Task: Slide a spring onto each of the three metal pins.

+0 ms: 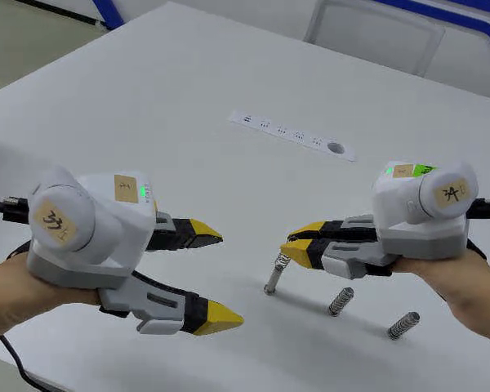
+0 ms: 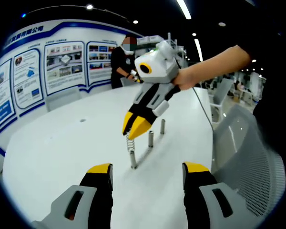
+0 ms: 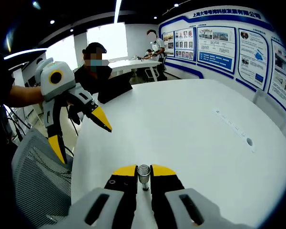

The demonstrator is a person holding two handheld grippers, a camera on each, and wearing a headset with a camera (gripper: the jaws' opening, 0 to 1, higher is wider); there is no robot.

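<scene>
A small coiled steel spring [image 1: 282,261] is clamped in the yellow-tipped right gripper [image 1: 296,242] atop the thin upright metal pin [image 1: 272,281] on the white table [image 1: 229,163] — seemingly aligned for sliding down — while the left gripper [image 1: 226,276] is held jaws-apart, empty.

I get bright, even light from ceiling strips [image 3: 117,9]; soft shadows on the white table [image 1: 188,98], gripper views bend at edges
</scene>
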